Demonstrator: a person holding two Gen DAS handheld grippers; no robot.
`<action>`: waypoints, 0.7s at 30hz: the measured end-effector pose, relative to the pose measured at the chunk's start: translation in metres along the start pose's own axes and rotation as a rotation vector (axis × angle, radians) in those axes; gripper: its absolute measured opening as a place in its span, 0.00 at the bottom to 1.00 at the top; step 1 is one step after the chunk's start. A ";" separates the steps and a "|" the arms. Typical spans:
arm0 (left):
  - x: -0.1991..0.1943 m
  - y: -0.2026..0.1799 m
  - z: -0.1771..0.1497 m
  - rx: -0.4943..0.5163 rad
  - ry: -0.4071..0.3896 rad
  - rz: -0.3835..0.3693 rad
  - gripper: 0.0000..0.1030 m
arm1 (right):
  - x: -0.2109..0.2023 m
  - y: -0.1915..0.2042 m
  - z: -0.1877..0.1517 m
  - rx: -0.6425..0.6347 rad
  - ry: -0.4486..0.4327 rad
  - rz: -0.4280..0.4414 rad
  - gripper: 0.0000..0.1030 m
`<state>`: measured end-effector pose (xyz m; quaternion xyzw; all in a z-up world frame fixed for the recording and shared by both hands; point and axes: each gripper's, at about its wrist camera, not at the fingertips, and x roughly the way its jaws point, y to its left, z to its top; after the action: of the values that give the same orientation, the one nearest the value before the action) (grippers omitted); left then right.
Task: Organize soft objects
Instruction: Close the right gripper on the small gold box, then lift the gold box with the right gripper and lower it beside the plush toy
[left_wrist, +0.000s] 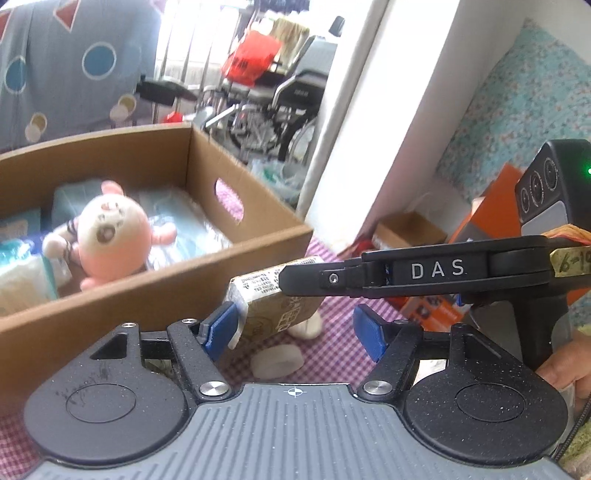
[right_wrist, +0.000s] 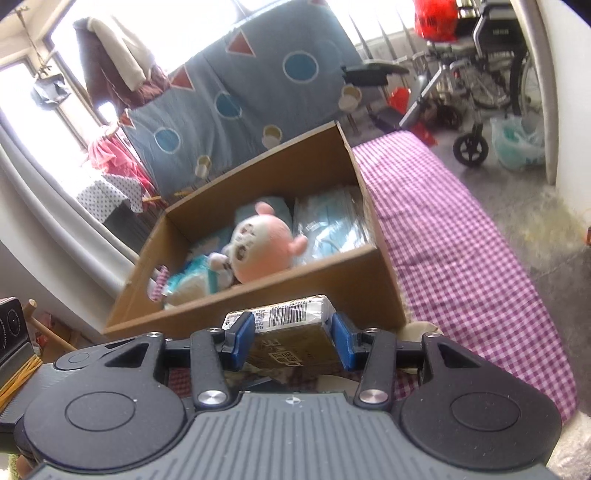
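Nearest me, my right gripper (right_wrist: 293, 341) has its blue pads (right_wrist: 243, 339) pressed on both sides of a brown plastic-wrapped soft pack with a barcode label (right_wrist: 291, 328), clamped across its short width and carried clear of the purple-and-white checked cloth (right_wrist: 461, 258). From the left wrist view the same pack (left_wrist: 273, 302) sits at about eleven o'clock from my left gripper (left_wrist: 295, 332), whose jaws stand wide with nothing pressed between them; its left pad (left_wrist: 221, 325) is just beside the pack's end, and I cannot tell whether it touches. I judge the pack light and squashy, with a slick film wrapper that could slide, so a hold across the middle of the flat sides seems safest, firm but not crushing. On the cloth below lie two small white soft pieces (left_wrist: 277, 362), which should be lighter still. Further off, at twelve o'clock in the right view, the open brown cardboard box (right_wrist: 314, 291) holds a pink and white plush toy (right_wrist: 262, 247) lying on pale blue plastic packs (right_wrist: 332, 225); the pack likely belongs there.
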<state>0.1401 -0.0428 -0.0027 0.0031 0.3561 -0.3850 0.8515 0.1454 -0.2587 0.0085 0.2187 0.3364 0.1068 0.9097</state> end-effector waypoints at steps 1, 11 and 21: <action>-0.006 -0.002 0.001 0.005 -0.015 -0.001 0.67 | -0.006 0.005 0.000 -0.007 -0.012 0.004 0.48; -0.066 -0.009 0.014 0.032 -0.189 0.008 0.68 | -0.038 0.060 0.016 -0.127 -0.129 0.059 0.48; -0.081 0.016 0.029 -0.007 -0.262 0.086 0.68 | 0.010 0.084 0.048 -0.201 -0.051 0.130 0.48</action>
<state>0.1317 0.0132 0.0635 -0.0347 0.2428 -0.3440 0.9063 0.1804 -0.1970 0.0750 0.1506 0.2857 0.1933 0.9265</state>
